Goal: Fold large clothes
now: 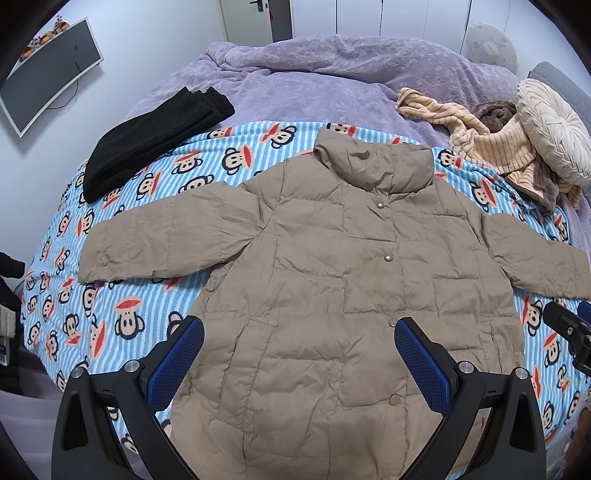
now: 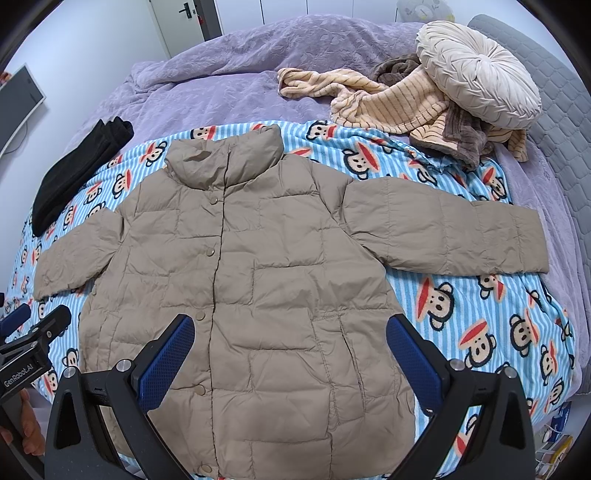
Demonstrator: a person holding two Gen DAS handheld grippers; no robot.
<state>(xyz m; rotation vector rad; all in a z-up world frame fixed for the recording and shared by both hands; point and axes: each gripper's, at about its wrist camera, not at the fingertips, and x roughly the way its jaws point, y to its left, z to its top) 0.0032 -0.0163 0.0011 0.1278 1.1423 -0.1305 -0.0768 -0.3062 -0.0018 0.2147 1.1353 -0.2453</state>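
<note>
Left wrist view: tan puffer jacket [image 1: 325, 280] lies flat, front up, snaps closed, on the blue striped monkey-print blanket [image 1: 122, 325] covering the bed. Both sleeves spread out to the sides, collar pointing toward the far purple duvet [image 1: 332, 74]. Left gripper [image 1: 299, 354] hovers over the jacket's lower half, jaws wide apart, blue pads showing, nothing held. Part of the other gripper peeks in at the right edge.

Right wrist view: right gripper [image 2: 290, 350] also above the lower jacket, jaws spread wide, empty. Left gripper's black body visible at lower left w/ a person's fingers on it.

Other stuff: folded black garment [image 1: 147, 136] at the blanket's far left edge, partly on the duvet. Cream striped fleece [image 2: 391, 107] bunched at far right w/ a round pleated cushion [image 2: 476, 74] resting on it. Monitor [image 1: 44, 74] on the left wall, door [image 1: 251, 18] at back.
</note>
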